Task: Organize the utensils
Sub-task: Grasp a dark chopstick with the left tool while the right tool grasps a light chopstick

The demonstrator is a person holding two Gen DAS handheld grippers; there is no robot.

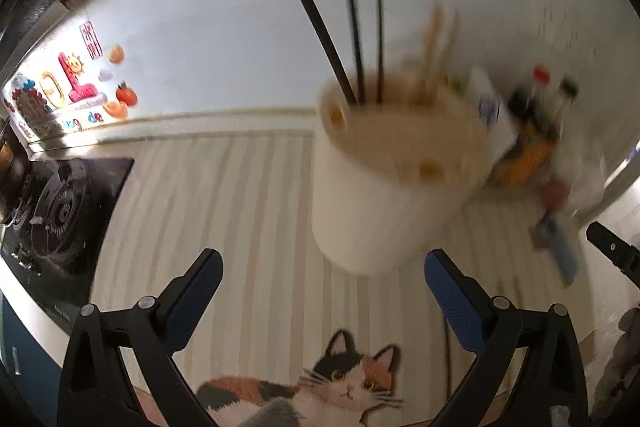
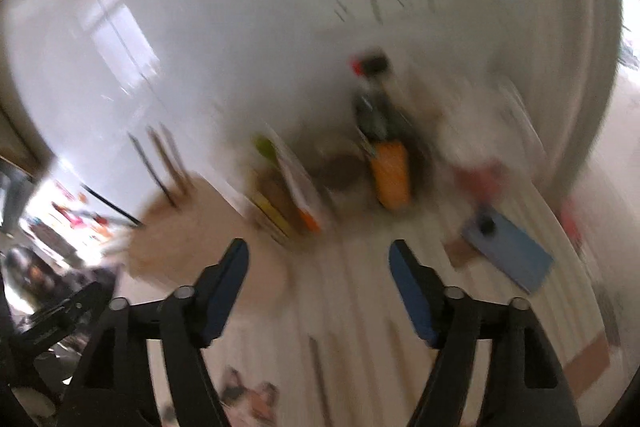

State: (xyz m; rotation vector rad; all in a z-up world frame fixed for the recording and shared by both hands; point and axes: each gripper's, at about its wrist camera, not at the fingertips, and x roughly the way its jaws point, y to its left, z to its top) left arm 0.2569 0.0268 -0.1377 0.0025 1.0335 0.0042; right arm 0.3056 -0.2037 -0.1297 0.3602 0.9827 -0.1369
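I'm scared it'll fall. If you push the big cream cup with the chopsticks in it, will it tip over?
The utensil holder looks wide, so probably steady. The long chopsticks stick out high, so pushing those might tip it.

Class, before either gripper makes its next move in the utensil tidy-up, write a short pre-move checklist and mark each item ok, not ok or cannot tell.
1. Left gripper open, nothing between its fingers: ok.
2. Right gripper open, nothing held: ok.
3. Utensil holder upright on the striped mat: ok.
4. Chopsticks standing inside the holder: ok.
5. Loose utensils left on the mat: cannot tell, the right wrist view is blurred.
6. Blue flat item clear of the right gripper: ok.
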